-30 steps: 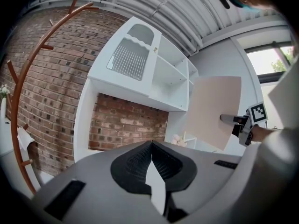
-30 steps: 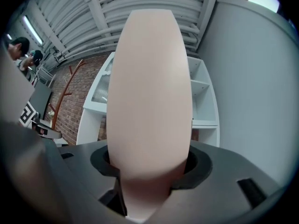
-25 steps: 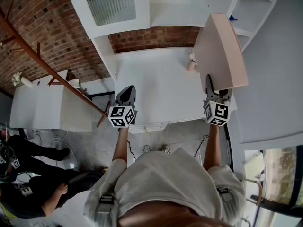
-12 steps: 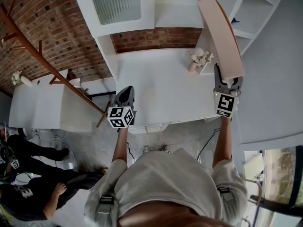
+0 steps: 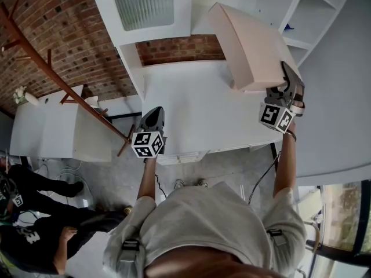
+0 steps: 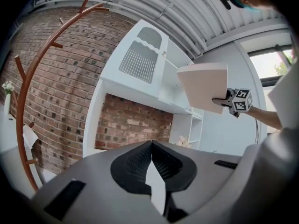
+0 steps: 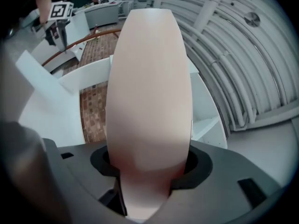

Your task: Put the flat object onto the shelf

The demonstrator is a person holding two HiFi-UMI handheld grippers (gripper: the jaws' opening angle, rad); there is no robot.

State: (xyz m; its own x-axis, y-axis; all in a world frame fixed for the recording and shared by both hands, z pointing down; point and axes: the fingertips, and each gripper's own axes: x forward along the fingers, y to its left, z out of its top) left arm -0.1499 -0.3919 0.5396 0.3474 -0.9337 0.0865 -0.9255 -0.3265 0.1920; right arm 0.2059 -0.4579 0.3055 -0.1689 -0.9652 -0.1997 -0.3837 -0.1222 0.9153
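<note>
The right gripper [image 5: 286,77], gripping the flat pale pink board [image 5: 249,45], has risen and rolled. The board, edge-on over the white desk's [image 5: 191,109] right edge before, now shows its broad face, reaching over the desk's back right corner.

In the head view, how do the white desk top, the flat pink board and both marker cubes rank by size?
White desk top.
Flat pink board, nearer the camera.
Left tool's cube and right tool's cube: alike.

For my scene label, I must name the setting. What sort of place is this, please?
Probably a mock home room built inside a larger hall: a white shelf unit stands against a brick wall, with a wooden coat stand nearby, under a ribbed arched ceiling.
</note>
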